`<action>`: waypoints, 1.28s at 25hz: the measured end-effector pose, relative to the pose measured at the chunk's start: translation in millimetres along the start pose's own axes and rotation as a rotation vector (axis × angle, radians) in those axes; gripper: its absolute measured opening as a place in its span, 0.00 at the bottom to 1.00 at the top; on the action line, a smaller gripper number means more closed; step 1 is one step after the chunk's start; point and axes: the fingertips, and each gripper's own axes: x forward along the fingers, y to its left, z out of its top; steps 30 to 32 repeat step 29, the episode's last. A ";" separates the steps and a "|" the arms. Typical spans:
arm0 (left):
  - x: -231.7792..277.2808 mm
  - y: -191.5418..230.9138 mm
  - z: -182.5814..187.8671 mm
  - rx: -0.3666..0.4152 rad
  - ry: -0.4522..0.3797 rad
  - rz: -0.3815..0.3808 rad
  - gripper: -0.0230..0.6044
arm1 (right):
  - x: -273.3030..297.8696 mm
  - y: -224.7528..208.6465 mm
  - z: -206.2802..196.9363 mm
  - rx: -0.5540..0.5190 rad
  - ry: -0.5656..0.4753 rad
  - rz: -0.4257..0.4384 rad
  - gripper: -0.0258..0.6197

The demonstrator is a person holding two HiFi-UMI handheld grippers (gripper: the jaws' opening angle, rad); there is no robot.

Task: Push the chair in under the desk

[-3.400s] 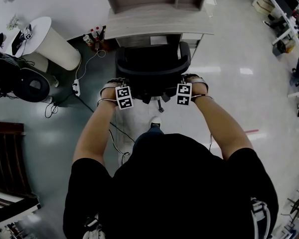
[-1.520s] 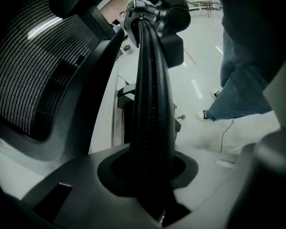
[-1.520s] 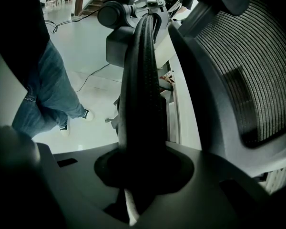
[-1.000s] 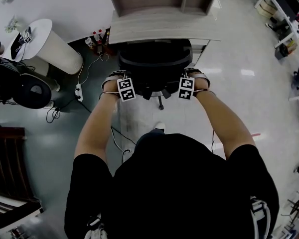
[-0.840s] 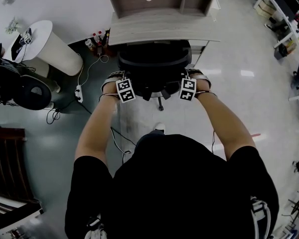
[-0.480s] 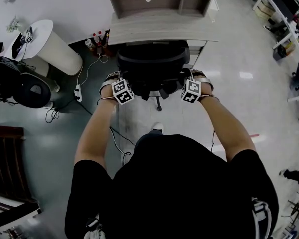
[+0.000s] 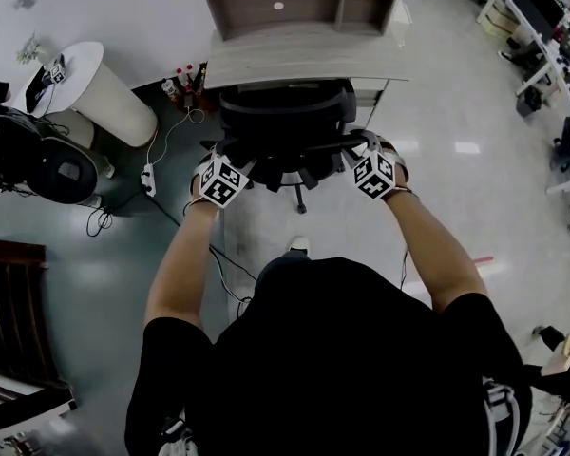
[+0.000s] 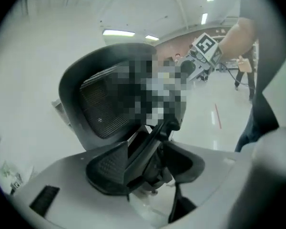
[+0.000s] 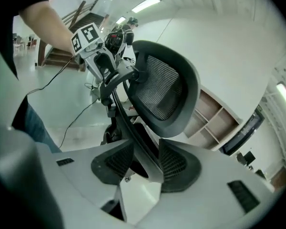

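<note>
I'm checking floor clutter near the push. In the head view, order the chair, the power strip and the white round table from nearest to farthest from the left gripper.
1. chair: right ahead; the left gripper, its jaws just opened, has the chair's rear bar between them.
2. power strip: on the floor to its left.
3. white round table: farther left, beyond the strip.

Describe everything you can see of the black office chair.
The chair is black, with a curved mesh back in a plastic-looking frame carried on rear bars. It stands upright, tucked against the front edge of the pale desk, its seat hidden. The left gripper straddles one frame bar, its jaws just opened. The right gripper, its jaws just closing, clamps another.
</note>
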 end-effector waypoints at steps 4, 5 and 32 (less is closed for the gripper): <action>-10.9 -11.8 9.8 -0.089 -0.089 -0.003 0.41 | -14.7 -0.7 -0.5 0.106 -0.032 -0.011 0.25; -13.9 -14.3 11.6 -0.104 -0.104 0.003 0.40 | -18.1 -0.7 -1.5 0.134 -0.039 -0.012 0.25; -72.6 -50.7 31.0 -0.475 -0.328 0.097 0.24 | -82.2 3.1 -19.7 0.539 -0.201 -0.053 0.08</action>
